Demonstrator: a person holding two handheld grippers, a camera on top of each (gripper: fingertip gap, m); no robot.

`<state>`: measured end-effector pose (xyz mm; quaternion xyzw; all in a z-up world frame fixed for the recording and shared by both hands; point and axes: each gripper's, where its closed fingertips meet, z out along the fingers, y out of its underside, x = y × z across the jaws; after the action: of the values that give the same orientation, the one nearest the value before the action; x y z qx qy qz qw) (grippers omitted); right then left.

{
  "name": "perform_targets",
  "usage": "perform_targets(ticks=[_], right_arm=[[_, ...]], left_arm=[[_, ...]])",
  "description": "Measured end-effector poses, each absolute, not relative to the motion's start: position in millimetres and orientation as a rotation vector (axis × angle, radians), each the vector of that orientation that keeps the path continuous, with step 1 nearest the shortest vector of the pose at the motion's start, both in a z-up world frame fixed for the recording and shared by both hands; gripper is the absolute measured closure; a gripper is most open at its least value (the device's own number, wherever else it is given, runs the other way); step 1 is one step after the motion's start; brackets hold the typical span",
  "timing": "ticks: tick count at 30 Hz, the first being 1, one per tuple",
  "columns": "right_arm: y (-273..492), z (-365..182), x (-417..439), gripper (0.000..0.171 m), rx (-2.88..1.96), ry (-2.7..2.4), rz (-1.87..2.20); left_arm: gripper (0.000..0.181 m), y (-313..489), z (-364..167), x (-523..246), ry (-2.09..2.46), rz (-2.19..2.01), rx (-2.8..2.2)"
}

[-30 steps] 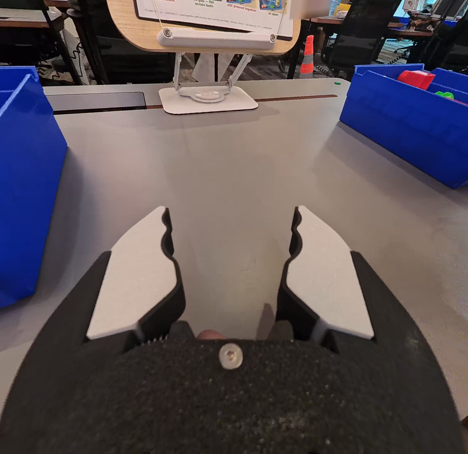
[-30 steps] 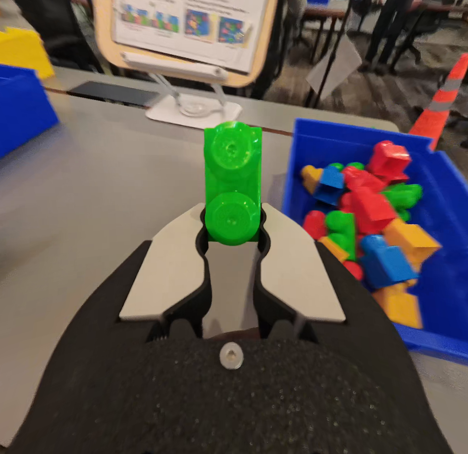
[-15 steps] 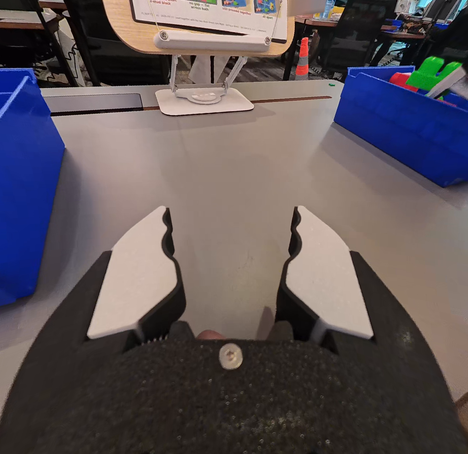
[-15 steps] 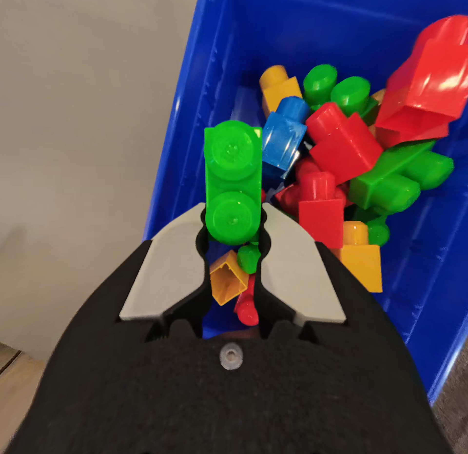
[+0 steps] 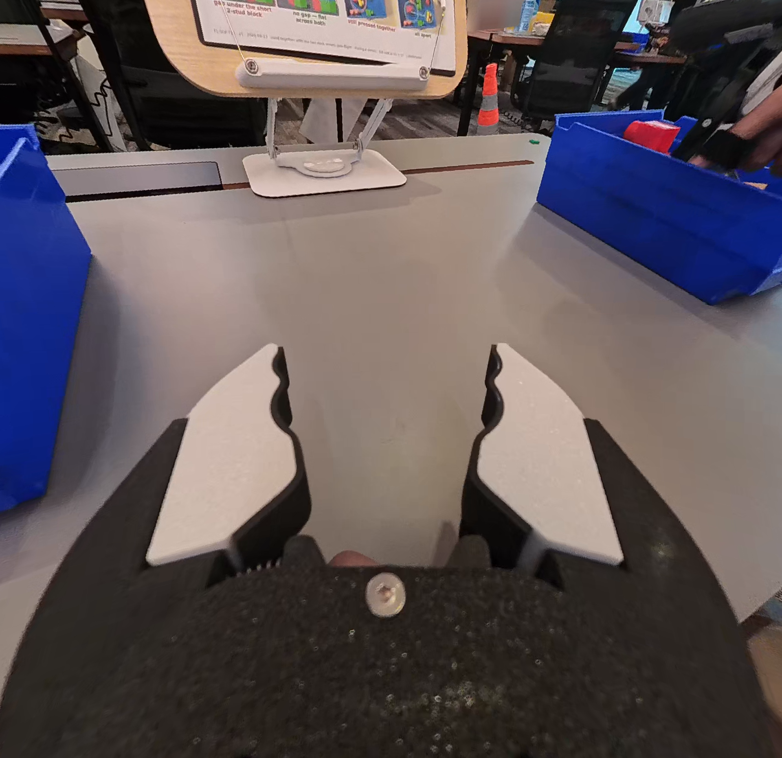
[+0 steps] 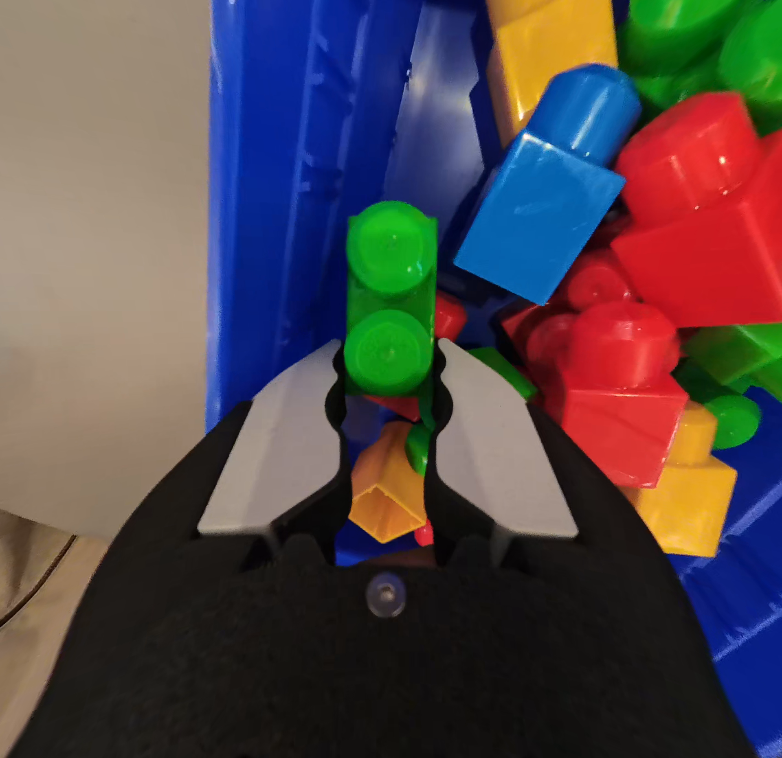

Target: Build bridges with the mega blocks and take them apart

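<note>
Green two-stud block (image 6: 391,302) clamped by right gripper (image 6: 389,348) — left gripper (image 5: 385,353) spread, holding nothing.

Glossy plastic blocks, matt table, grainy black gripper bodies.

We see the green block (image 6: 391,298) in shiny, smooth plastic, like the blue block (image 6: 546,204) and red block (image 6: 622,395) beside it in the blue bin (image 6: 296,145), whose ribbed plastic wall gleams. Our right gripper (image 6: 389,357) has matt pale-grey fingers (image 6: 279,441) on a rough, speckled black body; the left gripper (image 5: 385,357) looks the same, with a bright metal screw (image 5: 385,596). The table (image 5: 381,281) is smooth, matt grey. Beyond it, the stand's board (image 5: 177,40) looks like light wood, holding a paper sheet (image 5: 321,18).
</note>
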<state>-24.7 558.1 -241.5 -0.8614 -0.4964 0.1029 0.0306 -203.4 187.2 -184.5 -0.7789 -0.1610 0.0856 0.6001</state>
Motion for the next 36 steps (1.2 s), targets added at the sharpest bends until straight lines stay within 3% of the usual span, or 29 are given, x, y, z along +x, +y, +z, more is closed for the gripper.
perform_targets(ticks=[7,13,18,29,36], right_arm=[[560.7,-220.9,-23.3,0.123,-2.579,-1.540,0.364],[570.9,-127.0,-22.4,0.114,-2.178,-1.413,0.378],[508.1,-64.1,-21.8,0.108,-1.761,-1.276,0.474],[384.2,-123.4,-12.3,0.110,-1.437,-0.877,0.642],[351.8,-163.8,-27.0,0.113,-1.474,-0.960,0.712]], left_arm=[[0.092,189.6,-186.3,-198.9,-0.362,0.189,-1.814],[0.093,190.0,-187.7,-200.4,-0.363,0.192,-1.819],[0.093,190.6,-189.2,-206.9,-0.376,0.214,-1.824],[0.094,181.5,-179.8,-227.3,-0.432,0.309,-1.806],[0.095,174.2,-188.7,-230.6,-0.468,0.332,-1.820]])
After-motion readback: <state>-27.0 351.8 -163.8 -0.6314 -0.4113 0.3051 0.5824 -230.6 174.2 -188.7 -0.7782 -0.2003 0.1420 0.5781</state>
